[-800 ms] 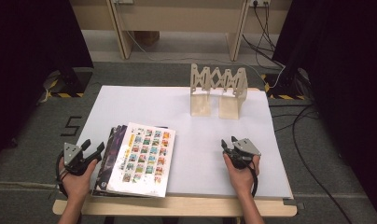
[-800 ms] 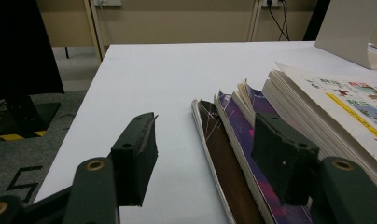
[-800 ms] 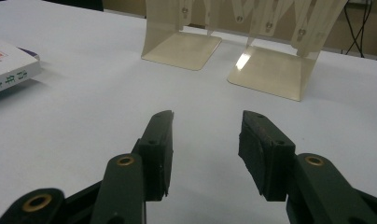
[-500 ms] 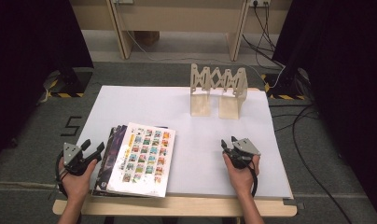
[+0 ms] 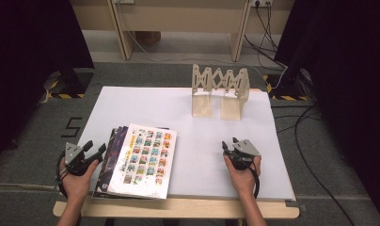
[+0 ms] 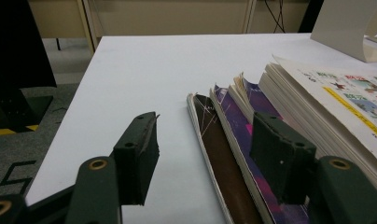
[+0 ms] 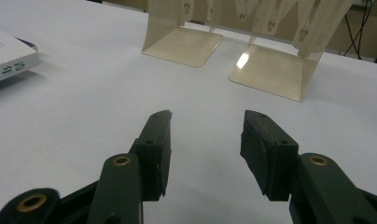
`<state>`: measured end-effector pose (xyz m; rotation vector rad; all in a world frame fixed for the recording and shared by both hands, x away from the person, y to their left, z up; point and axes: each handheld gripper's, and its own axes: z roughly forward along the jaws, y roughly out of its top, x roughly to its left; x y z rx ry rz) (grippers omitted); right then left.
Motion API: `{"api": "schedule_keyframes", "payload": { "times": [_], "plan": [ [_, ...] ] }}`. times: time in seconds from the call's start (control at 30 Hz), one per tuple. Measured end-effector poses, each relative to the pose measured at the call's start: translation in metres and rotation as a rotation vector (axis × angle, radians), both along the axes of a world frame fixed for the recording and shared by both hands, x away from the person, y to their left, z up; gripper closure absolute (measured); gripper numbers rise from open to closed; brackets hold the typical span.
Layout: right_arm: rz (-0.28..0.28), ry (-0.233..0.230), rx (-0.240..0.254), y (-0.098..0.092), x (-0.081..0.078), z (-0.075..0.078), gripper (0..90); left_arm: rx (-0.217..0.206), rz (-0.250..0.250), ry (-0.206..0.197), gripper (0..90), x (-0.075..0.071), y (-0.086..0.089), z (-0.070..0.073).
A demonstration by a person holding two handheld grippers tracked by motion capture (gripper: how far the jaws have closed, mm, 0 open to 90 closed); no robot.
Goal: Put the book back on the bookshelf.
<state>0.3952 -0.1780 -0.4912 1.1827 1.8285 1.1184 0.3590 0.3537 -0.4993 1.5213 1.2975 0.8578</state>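
A stack of books (image 5: 143,160) lies at the front left of the white table (image 5: 146,103); the top one shows a grid of small colourful pictures. My left gripper (image 5: 96,146) rests at the table's left edge just beside the stack, open with nothing held. In the left gripper view its jaws (image 6: 205,135) straddle the edge of the lowest dark books (image 6: 224,154), with the pads apart from them. My right gripper (image 5: 229,143) sits on bare table at the front right, open and empty. Its jaws (image 7: 205,126) face a beige folding book rack (image 7: 270,65).
The beige book rack (image 5: 220,92) stands upright at the back of the table, right of centre, with two flat base plates. A corner of the top book (image 7: 9,58) shows at the left in the right gripper view. Cables run over the floor to the right.
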Motion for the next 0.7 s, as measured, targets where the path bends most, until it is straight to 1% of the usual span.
{"api": "schedule_keyframes", "payload": {
  "times": [0.07, 0.1, 0.13, 0.2, 0.23, 0.3, 0.33, 0.37, 0.4, 0.47, 0.5, 0.57, 0.63, 0.7],
  "plan": [
    [0.0, 0.011, 0.015, -0.001, 0.001, 0.0, 52.2, -0.009, -0.009, 0.002, 41.2, 0.001, 0.0, 0.001],
    [0.007, 0.032, 0.047, -0.001, 0.001, 0.001, 51.1, -0.011, -0.009, 0.002, 41.3, 0.002, 0.0, 0.003],
    [0.01, 0.039, 0.057, -0.001, 0.001, 0.002, 50.9, -0.002, -0.008, 0.005, 41.4, 0.002, 0.0, 0.006],
    [0.019, 0.044, 0.061, 0.003, 0.001, 0.004, 50.6, 0.008, -0.017, 0.001, 41.8, 0.002, -0.001, 0.015],
    [0.03, 0.042, 0.055, 0.004, 0.002, 0.006, 50.5, 0.003, -0.026, 0.001, 42.5, 0.002, -0.003, 0.02],
    [0.037, 0.045, 0.06, 0.007, 0.002, 0.008, 50.4, -0.008, -0.05, 0.003, 43.1, 0.002, -0.008, 0.03],
    [0.052, 0.055, 0.066, 0.013, 0.003, 0.011, 50.0, -0.018, -0.067, 0.007, 47.4, 0.002, -0.011, 0.035],
    [0.052, 0.055, 0.066, 0.013, 0.003, 0.011, 50.0, -0.033, -0.087, 0.008, 47.4, 0.002, -0.014, 0.039],
    [0.067, 0.063, 0.061, 0.02, 0.003, 0.014, 50.1, -0.05, -0.103, 0.018, 51.2, 0.003, -0.017, 0.042],
    [0.077, 0.06, 0.06, 0.024, 0.004, 0.015, 50.1, -0.059, -0.132, 0.048, 52.1, 0.005, -0.024, 0.045],
    [0.099, 0.067, 0.058, 0.03, 0.005, 0.017, 50.1, -0.057, -0.146, 0.072, 53.1, 0.007, -0.028, 0.046],
    [0.103, 0.068, 0.056, 0.034, 0.006, 0.017, 50.1, -0.058, -0.174, 0.108, 53.4, 0.012, -0.034, 0.046],
    [0.121, 0.068, 0.053, 0.04, 0.008, 0.019, 50.1, -0.049, -0.192, 0.154, 53.4, 0.017, -0.039, 0.046],
    [0.138, 0.078, 0.069, 0.046, 0.009, 0.02, 50.0, -0.045, -0.213, 0.206, 53.4, 0.022, -0.042, 0.045]
  ]
}}
